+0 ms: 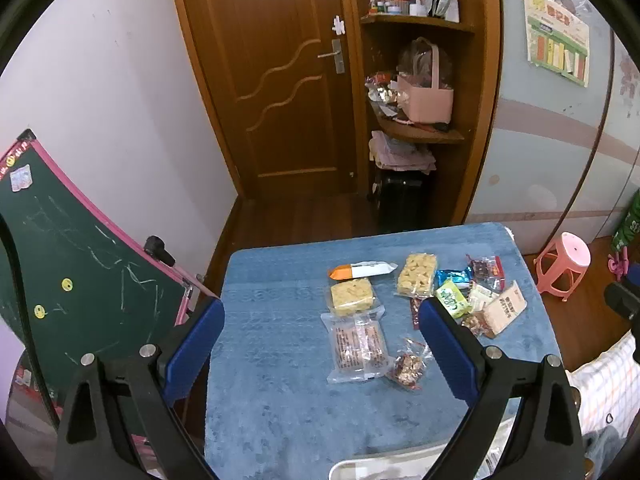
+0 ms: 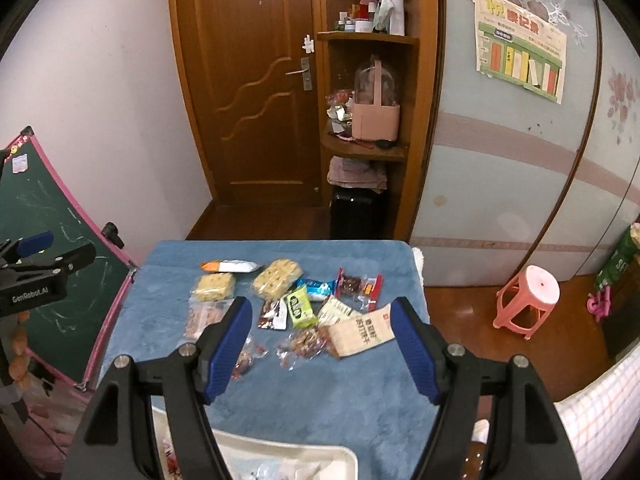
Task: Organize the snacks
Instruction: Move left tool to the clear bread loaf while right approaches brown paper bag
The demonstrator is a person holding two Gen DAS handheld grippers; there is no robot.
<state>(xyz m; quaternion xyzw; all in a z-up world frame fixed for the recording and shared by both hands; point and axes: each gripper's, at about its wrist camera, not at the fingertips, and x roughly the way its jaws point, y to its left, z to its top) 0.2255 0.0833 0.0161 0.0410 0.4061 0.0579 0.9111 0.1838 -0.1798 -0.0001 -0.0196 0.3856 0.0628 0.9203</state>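
Observation:
Several snack packets lie on the blue-clothed table [image 1: 280, 400]. Among them are an orange-and-white packet [image 1: 362, 270], two yellow puffed-rice bars [image 1: 352, 296] [image 1: 416, 274], a clear pack of pinkish bars [image 1: 358, 346], a green packet [image 2: 300, 310] and a beige packet [image 2: 366, 334]. My left gripper [image 1: 320, 306] hangs open above the near left part of the table, nothing between its blue pads. My right gripper [image 2: 320, 304] is open too, above the right-hand pile and touching none of it. A white bin [image 2: 288, 446] shows at the table's near edge.
A green chalkboard [image 1: 80, 272] with a pink frame leans left of the table. A pink stool [image 2: 528, 300] stands on the wooden floor to the right. Behind are a brown door [image 1: 280, 80] and shelves with a pink basket [image 1: 426, 96]. Checked cloth [image 2: 600, 408] lies near right.

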